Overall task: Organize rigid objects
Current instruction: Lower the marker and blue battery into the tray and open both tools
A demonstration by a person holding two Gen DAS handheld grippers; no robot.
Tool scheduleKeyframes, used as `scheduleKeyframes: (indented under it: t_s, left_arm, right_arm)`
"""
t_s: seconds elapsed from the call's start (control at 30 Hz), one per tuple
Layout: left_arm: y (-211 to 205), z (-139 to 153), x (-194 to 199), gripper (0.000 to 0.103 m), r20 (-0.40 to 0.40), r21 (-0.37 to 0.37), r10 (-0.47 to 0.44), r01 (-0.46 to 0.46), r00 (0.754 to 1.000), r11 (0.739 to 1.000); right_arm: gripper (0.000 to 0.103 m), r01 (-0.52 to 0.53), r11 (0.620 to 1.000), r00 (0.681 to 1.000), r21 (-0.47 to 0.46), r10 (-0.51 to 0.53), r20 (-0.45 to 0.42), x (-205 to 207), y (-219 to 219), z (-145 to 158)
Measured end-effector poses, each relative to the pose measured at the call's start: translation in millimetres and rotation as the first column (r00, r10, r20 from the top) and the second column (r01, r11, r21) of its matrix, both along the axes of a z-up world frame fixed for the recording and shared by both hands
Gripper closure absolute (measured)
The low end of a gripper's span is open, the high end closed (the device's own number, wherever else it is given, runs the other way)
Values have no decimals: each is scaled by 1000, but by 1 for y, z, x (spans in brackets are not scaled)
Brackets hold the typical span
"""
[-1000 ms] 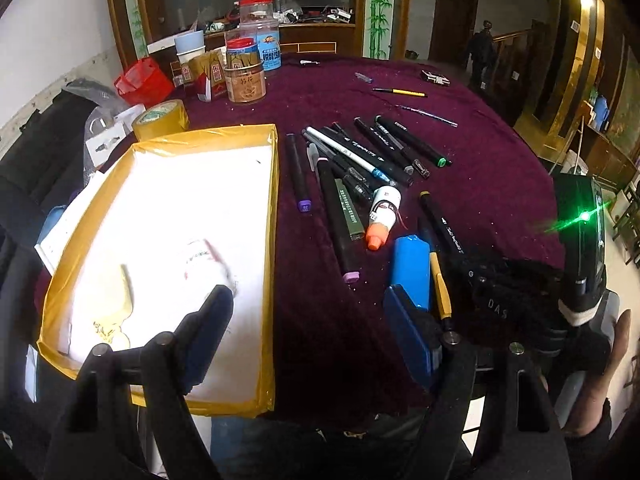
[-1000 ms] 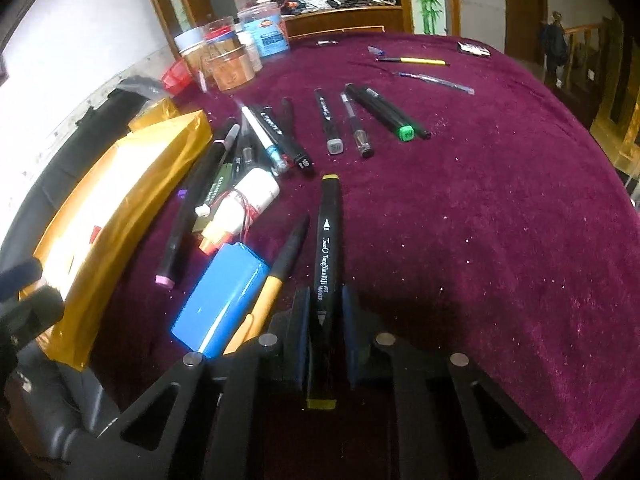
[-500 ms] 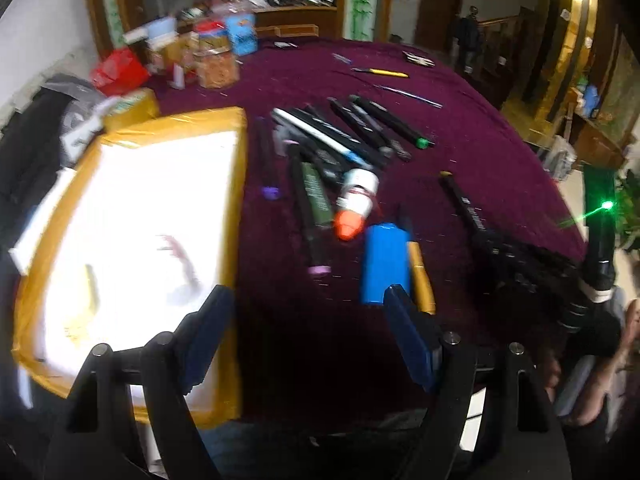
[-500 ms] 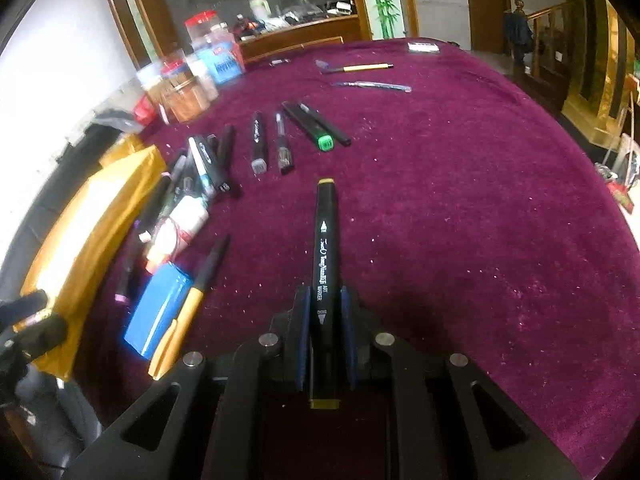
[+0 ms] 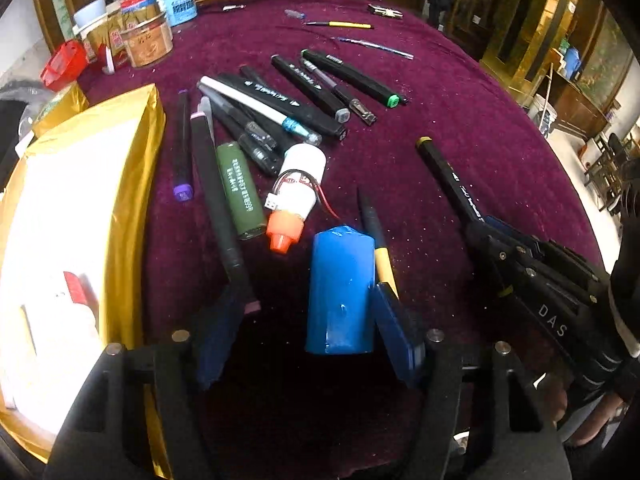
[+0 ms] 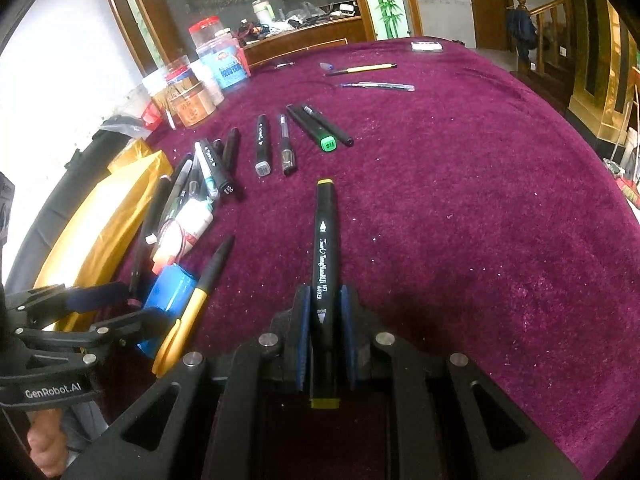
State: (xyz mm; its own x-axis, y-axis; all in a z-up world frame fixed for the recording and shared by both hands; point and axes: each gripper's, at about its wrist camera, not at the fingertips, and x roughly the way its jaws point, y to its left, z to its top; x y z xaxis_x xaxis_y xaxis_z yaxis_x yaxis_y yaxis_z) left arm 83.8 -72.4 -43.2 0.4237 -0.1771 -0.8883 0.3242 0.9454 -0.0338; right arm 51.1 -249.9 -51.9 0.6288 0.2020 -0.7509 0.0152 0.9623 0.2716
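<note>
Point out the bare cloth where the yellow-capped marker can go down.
Bare: the purple cloth right of the held yellow-capped marker, up to the green-capped marker. Crowded: the pile of pens beside the gold tray.

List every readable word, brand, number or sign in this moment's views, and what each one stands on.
"GenRobot.AI": on the left gripper, seen from the right wrist.
"DAS": on the right gripper's body, seen from the left wrist.
"ART MARKER": on the yellow-capped black marker clamped in the right gripper; its brand script is unclear.
Green marker cap, green battery, jars: print too small or blurred.
</note>
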Motion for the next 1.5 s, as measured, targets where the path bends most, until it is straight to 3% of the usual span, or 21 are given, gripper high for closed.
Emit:
scheduleKeyframes:
  t_s: [0.2,0.3,0.37,0.5,0.57,0.6,0.67,0.8,0.9,1.1,1.2,1.3,1.37,1.5]
  left_arm:
    - [-14,-2,2,37,8,5,-54,54,999,999]
    - [-10,-5,7,56,-28,15,-38,39,999,999]
    - [-4,-9,5,56,-52,-10,-31,30,998,999]
    - [-13,-15,0,54,0,44,-48,48,999,998]
    - [-14,-16,3,55,11,28,-37,37,999,999]
    - [-14,-16,3,66,14,23,-37,36,999,999]
    - [-14,-13,-1,69,26,25,-50,49,998,998]
    - [7,0,-9,69,0,-120,-17,17,1000,993]
    - [28,18,-17,69,-5,-226,14,-15,1000,974]
    - [97,74,-42,69,26,-460,91,-69,996,885]
    - [140,97,-47,69,58,-495,197,-143,979,857]
    - [180,108,-47,69,96,-452,340,-263,936,852]
    - [203,101,-41,69,91,-427,408,-335,908,840]
    - [225,71,-19,69,37,-370,472,-426,881,825]
  right_arm:
    - [89,3,1000,1000,4,-3,-1,0,-1,0]
    - [89,-2,1000,1000,-3,2,-8,-1,1,0]
    - [89,1,1000,1000,7,0,-9,-1,0,0]
    - [89,13,998,1000,-55,-13,1,-1,9,1]
    - [89,7,996,1000,-87,-7,2,-2,14,1]
    - [89,5,997,1000,-83,-5,2,-1,13,1]
    - [90,15,999,1000,-33,-15,1,-3,5,1]
    - [90,46,996,998,81,-49,36,-15,-7,5]
    - [90,29,995,994,97,-39,102,-26,-2,20]
    - [90,-116,980,972,160,79,221,-33,42,58]
    - [90,-227,958,952,173,181,247,-23,78,71]
    - [90,-322,911,938,259,270,217,-2,111,71]
    - [90,-384,877,921,290,340,192,13,137,68]
    - [90,-455,854,890,251,428,157,40,187,63]
